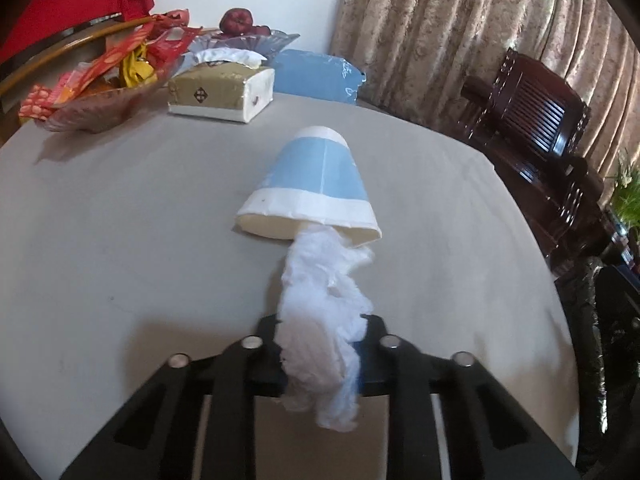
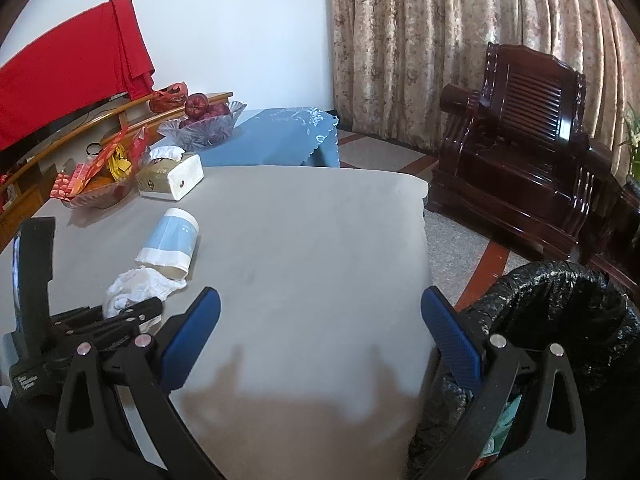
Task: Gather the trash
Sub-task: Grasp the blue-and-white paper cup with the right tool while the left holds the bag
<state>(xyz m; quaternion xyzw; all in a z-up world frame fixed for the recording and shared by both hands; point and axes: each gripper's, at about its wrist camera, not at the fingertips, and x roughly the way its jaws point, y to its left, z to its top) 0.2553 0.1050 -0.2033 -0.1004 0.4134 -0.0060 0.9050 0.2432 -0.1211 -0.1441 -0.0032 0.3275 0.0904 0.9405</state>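
Observation:
My left gripper (image 1: 322, 336) is shut on a crumpled white tissue (image 1: 324, 304) that lies on the grey table (image 1: 120, 240). The tissue's far end reaches the mouth of a blue and white paper cup (image 1: 316, 184) lying on its side. In the right wrist view the same cup (image 2: 170, 242) and tissue (image 2: 136, 286) sit at the left, with the left gripper (image 2: 152, 306) on the tissue. My right gripper (image 2: 320, 324) is open and empty above the table's near edge. A bin with a black bag (image 2: 560, 312) stands at the right, beside the table.
A tissue box (image 1: 222, 94), a glass bowl of snack packets (image 1: 104, 80) and a glass fruit bowl (image 1: 244, 36) stand at the table's far side. A dark wooden armchair (image 2: 528, 152) and curtains are to the right. A blue-covered stool (image 2: 280, 136) is behind the table.

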